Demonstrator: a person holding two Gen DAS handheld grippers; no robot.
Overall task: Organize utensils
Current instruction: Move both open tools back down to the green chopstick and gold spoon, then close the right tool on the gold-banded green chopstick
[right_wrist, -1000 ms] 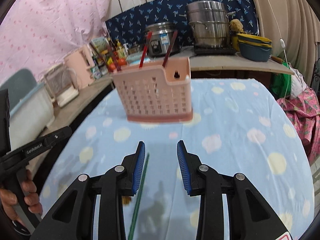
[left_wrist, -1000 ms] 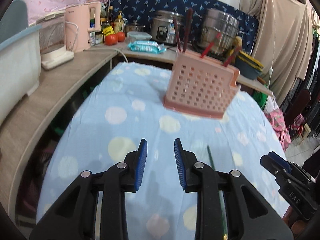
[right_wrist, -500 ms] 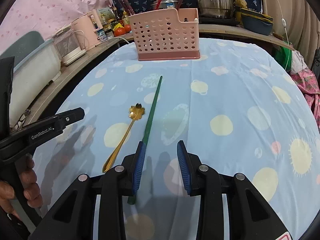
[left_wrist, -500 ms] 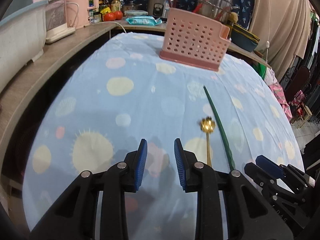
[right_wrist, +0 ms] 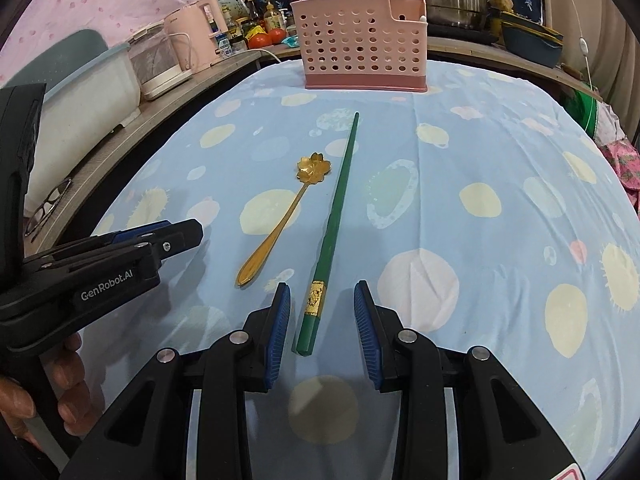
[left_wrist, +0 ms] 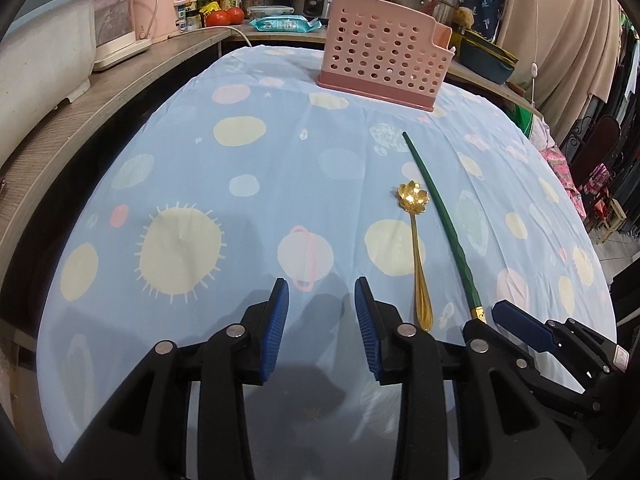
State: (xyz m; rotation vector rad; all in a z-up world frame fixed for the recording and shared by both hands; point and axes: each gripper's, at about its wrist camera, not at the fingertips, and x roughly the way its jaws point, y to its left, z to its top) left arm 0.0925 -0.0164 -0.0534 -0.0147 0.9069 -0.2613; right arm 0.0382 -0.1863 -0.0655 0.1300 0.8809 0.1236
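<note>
Showing both grippers lower over the cloth [left_wrist: 280, 152] than a second ago, when the basket [right_wrist: 362, 40] filled mid-frame and only part of the chopstick showed. Left gripper [left_wrist: 321, 300]: jaws opening, a moderate gap, nothing between them; spoon [left_wrist: 416, 248] lies just to its right. Right gripper [right_wrist: 322, 304]: jaws moderately apart, straddling the gold-banded butt of the chopstick [right_wrist: 334, 216] without touching it. Spoon and chopstick lie side by side, apart, pointing toward the basket, which stands upright at the cloth's far edge, well apart from both.
</note>
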